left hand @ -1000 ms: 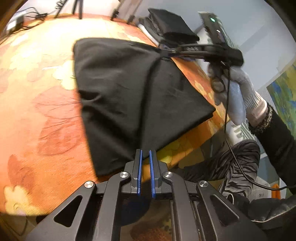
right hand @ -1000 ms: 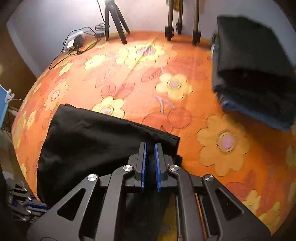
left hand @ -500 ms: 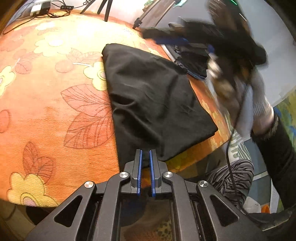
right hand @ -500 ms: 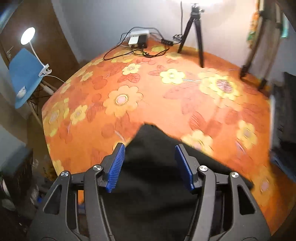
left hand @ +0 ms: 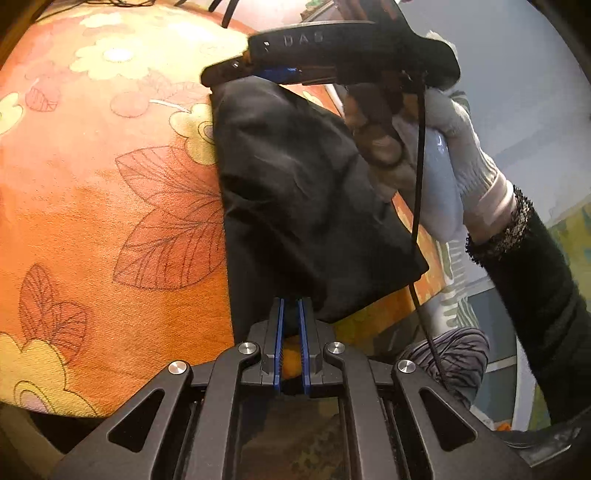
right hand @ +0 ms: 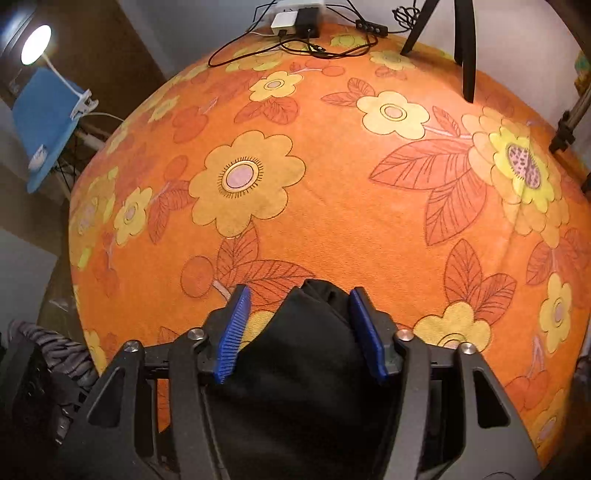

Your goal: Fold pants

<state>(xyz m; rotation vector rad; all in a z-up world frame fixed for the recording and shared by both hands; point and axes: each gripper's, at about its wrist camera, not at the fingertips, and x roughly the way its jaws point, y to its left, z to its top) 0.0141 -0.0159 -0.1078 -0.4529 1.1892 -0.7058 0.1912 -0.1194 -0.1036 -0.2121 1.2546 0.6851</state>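
Folded black pants [left hand: 306, 206] on flowered table [left hand: 110, 221], long axis running from near edge inward. Left gripper [left hand: 290, 325] pinches near corner; right gripper [right hand: 299, 325] closing, half-wide, straddling far corner.

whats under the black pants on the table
The black pants lie folded on the orange flowered tablecloth, which shows all around them. Whether anything else sits beneath is hidden by the fabric. One corner lies between the right gripper's open fingers.

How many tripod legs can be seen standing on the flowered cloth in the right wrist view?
2: both at the far right of the tablecloth, one slanted leg and one upright leg beside it. Others may lie outside the frame.
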